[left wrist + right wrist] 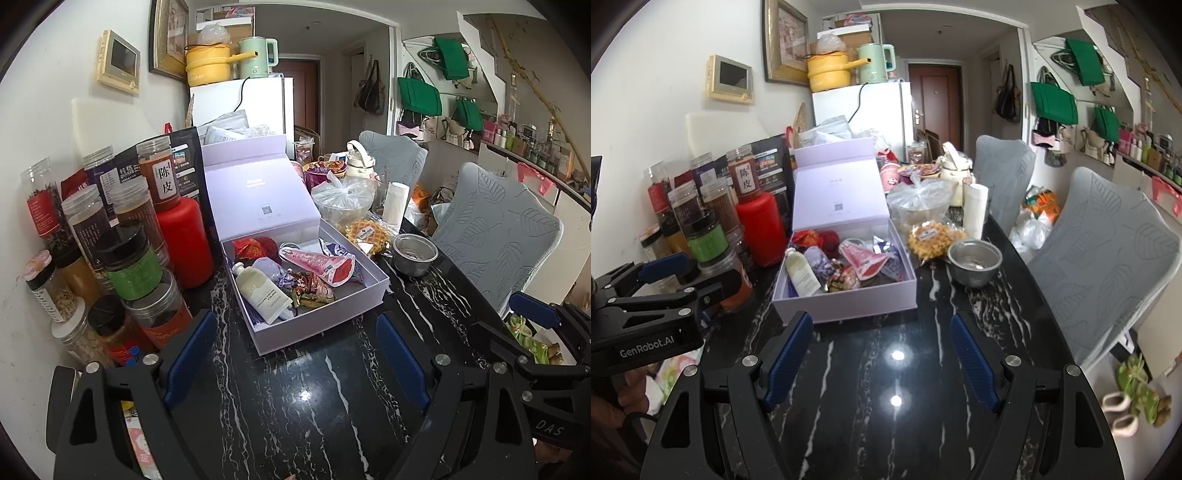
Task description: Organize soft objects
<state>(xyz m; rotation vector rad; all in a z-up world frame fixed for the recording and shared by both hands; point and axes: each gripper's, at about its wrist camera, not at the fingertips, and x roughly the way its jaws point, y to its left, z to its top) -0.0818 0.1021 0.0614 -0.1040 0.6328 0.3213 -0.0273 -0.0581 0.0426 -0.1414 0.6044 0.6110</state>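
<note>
black marble table (303, 398); lilac box (325, 317) open, filled; both grippers' jaws wide, empty.

A black tabletop (886, 387) veined with white carried everything. An open lavender box (846, 299) sat near its middle, lid raised at the back. Left of it stood a red bottle (761, 229) and a crowd of clear jars (110, 236) against the wall. To the right lay a round waffle in wrap (932, 238), a small steel bowl (975, 264) just beside it, and behind them a knotted plastic bag (919, 199) and what seemed a white paper roll (976, 210), its far end blurred.
</note>
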